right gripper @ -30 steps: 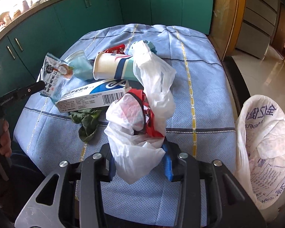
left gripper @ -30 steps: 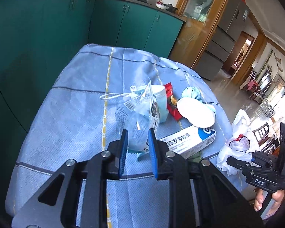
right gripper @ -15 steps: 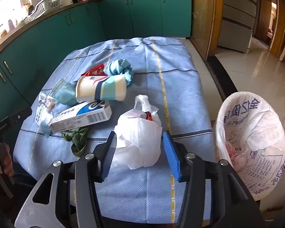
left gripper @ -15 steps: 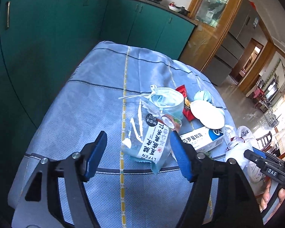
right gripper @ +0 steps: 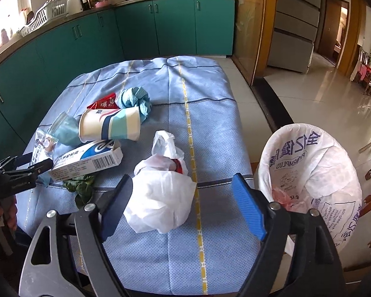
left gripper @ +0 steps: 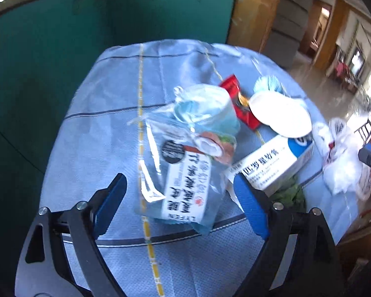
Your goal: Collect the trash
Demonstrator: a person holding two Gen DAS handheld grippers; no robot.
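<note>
In the left wrist view a clear snack packet (left gripper: 185, 173) with a printed label lies on the blue tablecloth (left gripper: 99, 123). My left gripper (left gripper: 178, 182) straddles it, jaws opening, pads off it. In the right wrist view a knotted white plastic bag (right gripper: 160, 198) with something red inside sits on the cloth between the opening jaws of my right gripper (right gripper: 183, 180), untouched by either pad. Right of the table stands a bin lined with a white printed bag (right gripper: 309, 173).
Other litter crowds the table's left side: a paper cup (right gripper: 108, 126) on its side, a white carton (right gripper: 86, 158), a red wrapper (right gripper: 104, 104), a blue cloth (right gripper: 133, 99), a face mask (right gripper: 64, 128) and green leaves (right gripper: 81, 185). Teal cabinets (right gripper: 160, 24) ring the table.
Both grippers have spread wide. The right one let go of the white bag, which dropped onto the cloth. The left one moved in over the snack packet.
</note>
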